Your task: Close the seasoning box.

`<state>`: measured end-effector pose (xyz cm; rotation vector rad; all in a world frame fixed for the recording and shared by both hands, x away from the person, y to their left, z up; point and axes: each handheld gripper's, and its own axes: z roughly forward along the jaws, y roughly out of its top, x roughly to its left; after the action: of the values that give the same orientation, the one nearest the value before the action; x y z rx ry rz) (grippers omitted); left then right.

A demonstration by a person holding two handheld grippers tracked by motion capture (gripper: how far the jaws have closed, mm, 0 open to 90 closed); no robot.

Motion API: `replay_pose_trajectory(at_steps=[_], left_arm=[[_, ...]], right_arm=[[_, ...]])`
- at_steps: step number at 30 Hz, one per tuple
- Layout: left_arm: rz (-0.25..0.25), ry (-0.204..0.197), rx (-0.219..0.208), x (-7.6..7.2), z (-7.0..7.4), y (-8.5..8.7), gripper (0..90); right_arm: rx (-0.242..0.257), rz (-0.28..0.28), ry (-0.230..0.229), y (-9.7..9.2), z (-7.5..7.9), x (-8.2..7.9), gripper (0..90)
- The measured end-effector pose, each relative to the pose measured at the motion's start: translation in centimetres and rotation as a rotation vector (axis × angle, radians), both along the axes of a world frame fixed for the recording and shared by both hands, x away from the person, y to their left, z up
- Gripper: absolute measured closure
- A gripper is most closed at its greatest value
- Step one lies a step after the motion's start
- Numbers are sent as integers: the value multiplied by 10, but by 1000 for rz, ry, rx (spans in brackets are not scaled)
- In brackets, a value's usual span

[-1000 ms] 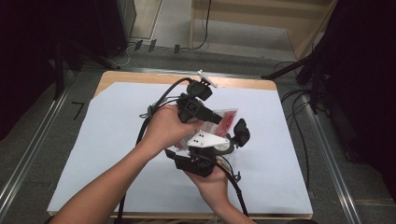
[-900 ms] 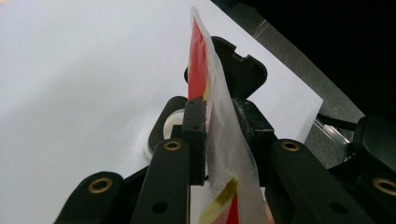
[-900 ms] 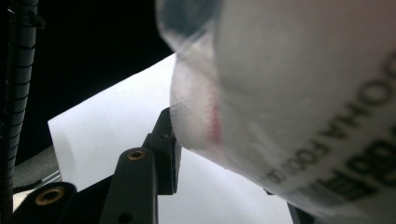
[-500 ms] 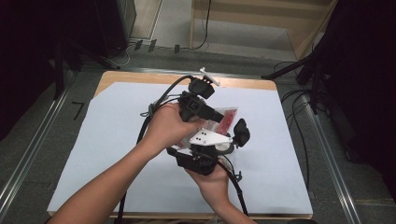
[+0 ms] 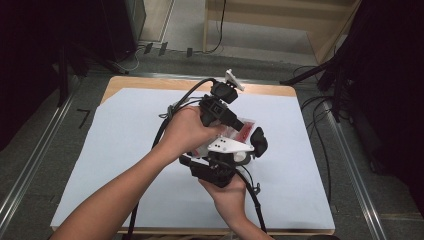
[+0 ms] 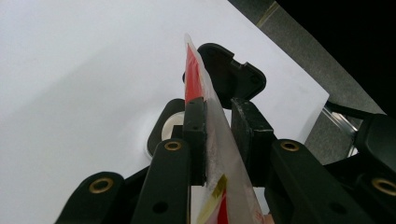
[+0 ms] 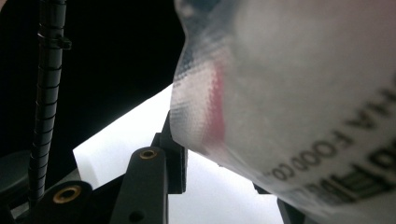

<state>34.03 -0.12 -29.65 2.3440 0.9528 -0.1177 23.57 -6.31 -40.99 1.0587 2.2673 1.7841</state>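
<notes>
- Packet (image 5: pixel 239 131) is held mid-air over the desk (image 5: pixel 125 150) centre, between both grippers.
- Left gripper (image 6: pixel 218 135): jaws nearly closed, pinching the packet's edge; the packet's long axis runs toward 12 o'clock in the left gripper view.
- Right gripper (image 5: pixel 245 150): jaws have just been closing around the packet (image 7: pixel 299 93); pad contact unclear.
- Packet: thin, crinkly, translucent plastic film, red print, dark lettering.
- Desk: matte white sheet.

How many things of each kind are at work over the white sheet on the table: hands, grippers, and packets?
Hands: 2, left hand and right hand
Grippers: 2, left gripper and right gripper
Packets: 1, a clear plastic packet with red print, between the left gripper's jaws
Total: 5
</notes>
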Motion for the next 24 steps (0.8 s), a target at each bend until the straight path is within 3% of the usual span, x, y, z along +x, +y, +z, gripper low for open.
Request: replay_pose_trajectory(at_steps=[15, 24], left_arm=[[-12, 5, 22, 0, -1, 1, 758], [-18, 27, -17, -7, -6, 14, 738]], right_arm=[[-26, 4, -24, 2, -1, 0, 634], [-80, 11, -91, 11, -11, -7, 601]])
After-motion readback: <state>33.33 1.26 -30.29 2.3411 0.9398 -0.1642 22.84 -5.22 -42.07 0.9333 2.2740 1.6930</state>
